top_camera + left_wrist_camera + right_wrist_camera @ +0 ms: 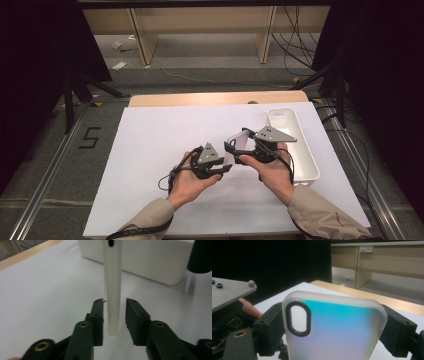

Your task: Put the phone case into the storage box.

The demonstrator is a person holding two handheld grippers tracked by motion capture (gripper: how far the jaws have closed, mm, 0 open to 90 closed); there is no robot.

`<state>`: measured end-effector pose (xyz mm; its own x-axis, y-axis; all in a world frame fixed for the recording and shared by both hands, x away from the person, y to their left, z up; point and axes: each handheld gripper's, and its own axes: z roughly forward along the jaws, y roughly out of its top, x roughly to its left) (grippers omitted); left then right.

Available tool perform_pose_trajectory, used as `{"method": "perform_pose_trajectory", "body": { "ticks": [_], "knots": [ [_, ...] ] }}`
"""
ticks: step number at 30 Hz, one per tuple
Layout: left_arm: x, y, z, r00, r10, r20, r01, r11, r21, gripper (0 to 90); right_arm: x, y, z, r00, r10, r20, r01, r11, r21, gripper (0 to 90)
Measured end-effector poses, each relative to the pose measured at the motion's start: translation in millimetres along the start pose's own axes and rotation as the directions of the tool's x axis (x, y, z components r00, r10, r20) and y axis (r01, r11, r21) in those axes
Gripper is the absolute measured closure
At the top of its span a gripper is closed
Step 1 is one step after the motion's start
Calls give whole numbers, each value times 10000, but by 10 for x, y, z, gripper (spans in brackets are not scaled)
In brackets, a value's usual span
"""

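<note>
Phone case (334, 327) held upright above the table (150, 150), clamped by its two long edges between the jaws of the right tool (239, 148). Frosted and see-through, with a blue-to-lilac sheen and a dark-rimmed oval camera hole near the upper left corner in the right gripper view. Right jaws set wide, pads pressed on the case's sides. In the left gripper view, same case (112, 287) seen edge-on as a thin pale strip, lower end hanging between the jaws of the left tool (114, 320). Left jaws partly open, standing close on either side of that edge with a small gap on each side; no clear pad contact visible, so not gripping. Seen from the high view, left tool (220, 169) just beside the right one, near the middle of the table, jaws pointed toward the case (240, 141). Both tools held in the person's hands, forearms in tan sleeves (150, 220) entering from the near edge. White bin (310, 165) on the table at the right, long and narrow, just beyond the right hand (270, 167). White sheet covering the table, wooden edge showing at the far side.
</note>
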<state>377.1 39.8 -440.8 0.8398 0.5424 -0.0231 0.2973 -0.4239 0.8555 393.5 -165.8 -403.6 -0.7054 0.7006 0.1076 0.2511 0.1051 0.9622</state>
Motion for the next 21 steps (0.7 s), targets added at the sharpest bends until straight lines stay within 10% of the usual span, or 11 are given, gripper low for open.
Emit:
{"method": "perform_pose_trajectory", "body": {
  "ticks": [11,21],
  "knots": [
    [52,-23,-126,9986,300,-439,-284,9990,357,6,-83,58,-63,9999,55,130,-53,9998,-181,181],
    [120,-115,-283,9984,376,-420,-361,9987,349,0,-174,108,-131,9994,144,303,-135,9995,-300,181]
  ]
}}
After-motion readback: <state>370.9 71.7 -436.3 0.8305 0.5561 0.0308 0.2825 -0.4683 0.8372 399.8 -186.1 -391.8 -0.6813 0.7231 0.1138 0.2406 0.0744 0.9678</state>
